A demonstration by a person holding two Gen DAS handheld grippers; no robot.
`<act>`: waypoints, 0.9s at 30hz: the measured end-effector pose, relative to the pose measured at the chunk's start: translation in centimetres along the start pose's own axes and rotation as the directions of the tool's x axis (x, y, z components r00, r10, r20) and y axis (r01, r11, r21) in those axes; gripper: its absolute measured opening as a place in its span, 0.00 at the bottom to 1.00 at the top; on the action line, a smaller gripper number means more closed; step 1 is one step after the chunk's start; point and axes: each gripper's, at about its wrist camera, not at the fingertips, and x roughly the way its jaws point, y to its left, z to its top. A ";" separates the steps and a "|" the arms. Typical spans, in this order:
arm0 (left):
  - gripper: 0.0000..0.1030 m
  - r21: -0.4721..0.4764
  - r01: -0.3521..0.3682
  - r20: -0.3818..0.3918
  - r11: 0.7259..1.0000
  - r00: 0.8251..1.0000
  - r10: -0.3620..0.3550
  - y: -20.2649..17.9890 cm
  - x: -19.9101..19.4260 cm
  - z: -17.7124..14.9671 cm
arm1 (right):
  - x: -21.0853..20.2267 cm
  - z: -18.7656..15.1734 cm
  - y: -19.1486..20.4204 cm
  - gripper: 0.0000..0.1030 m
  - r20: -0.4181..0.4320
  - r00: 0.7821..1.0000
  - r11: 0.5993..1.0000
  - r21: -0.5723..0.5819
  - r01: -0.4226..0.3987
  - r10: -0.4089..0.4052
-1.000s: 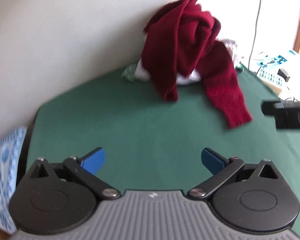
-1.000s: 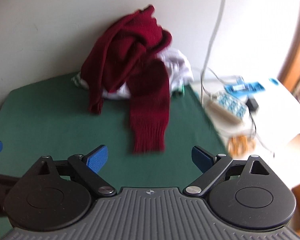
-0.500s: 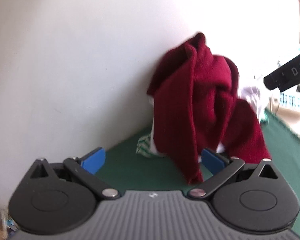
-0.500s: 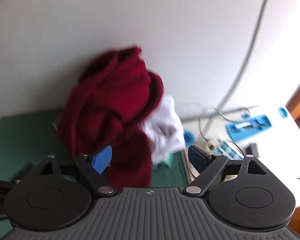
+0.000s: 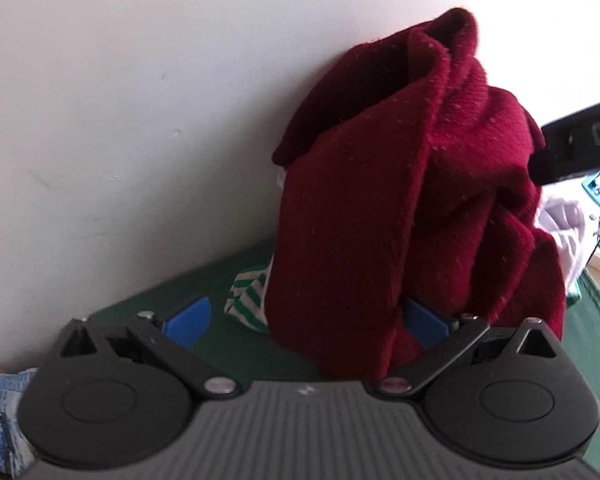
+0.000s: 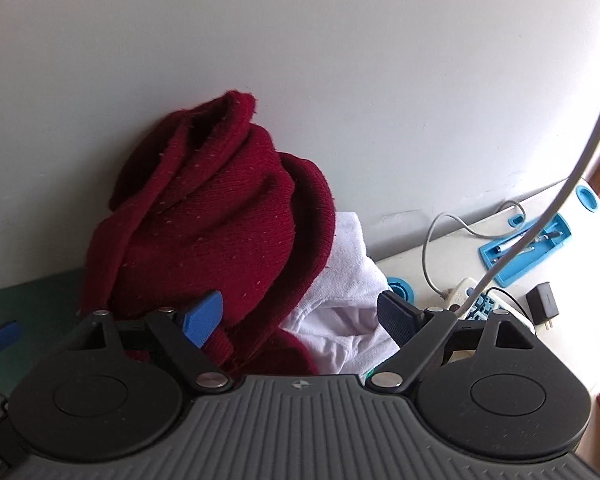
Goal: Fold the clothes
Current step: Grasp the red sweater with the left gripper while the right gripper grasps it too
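Left wrist view: a maroon knit sweater [image 5: 400,200] sits heaped against the white wall [image 5: 119,100] at the back of the green counter [image 5: 235,344], on top of a green-and-white striped garment [image 5: 249,300] and a white garment [image 5: 564,236]. The left gripper [image 5: 306,320] has its blue fingers [image 5: 189,320] spread wide and pressing on nothing; a hanging fold of the sweater drops between them, and whether it brushes the far pad cannot be told.

Right wrist view: the right gripper [image 6: 300,316] also stands wide and holds nothing, with sweater [image 6: 219,220] and white garment [image 6: 340,320] showing between its fingers [image 6: 201,316]. A side surface to the right carries a grey cable [image 6: 540,216], a blue tool tray [image 6: 528,244] and a black plug adapter [image 6: 542,304].

Assessment: the sweater appears soft, thick and limp, moderately heavy for cloth, not slippery and not fragile. It will sag and drag the garments beneath if lifted from the middle. Recommended holds are firm edges such as a hem, cuff or shoulder seam, one per gripper, well apart, pinching a single layer of knit only. No fold has been made; the garment is not yet spread flat.
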 end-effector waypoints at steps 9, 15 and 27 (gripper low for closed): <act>0.99 -0.069 0.146 -0.008 0.987 0.989 -0.147 0.5 3.9 0.5 | 3.6 1.0 0.7 0.83 -0.002 0.999 0.999 -0.034 0.038 -0.038; 0.47 -0.073 0.286 0.043 0.955 0.958 -0.284 1.3 2.2 -0.3 | 4.4 0.8 -1.6 0.00 0.006 0.982 0.972 0.136 -0.190 0.191; 0.14 -0.005 0.207 0.111 0.978 0.972 -0.206 3.0 -0.9 -1.3 | 0.4 1.1 -1.0 0.57 0.148 0.973 0.982 0.036 -0.186 0.179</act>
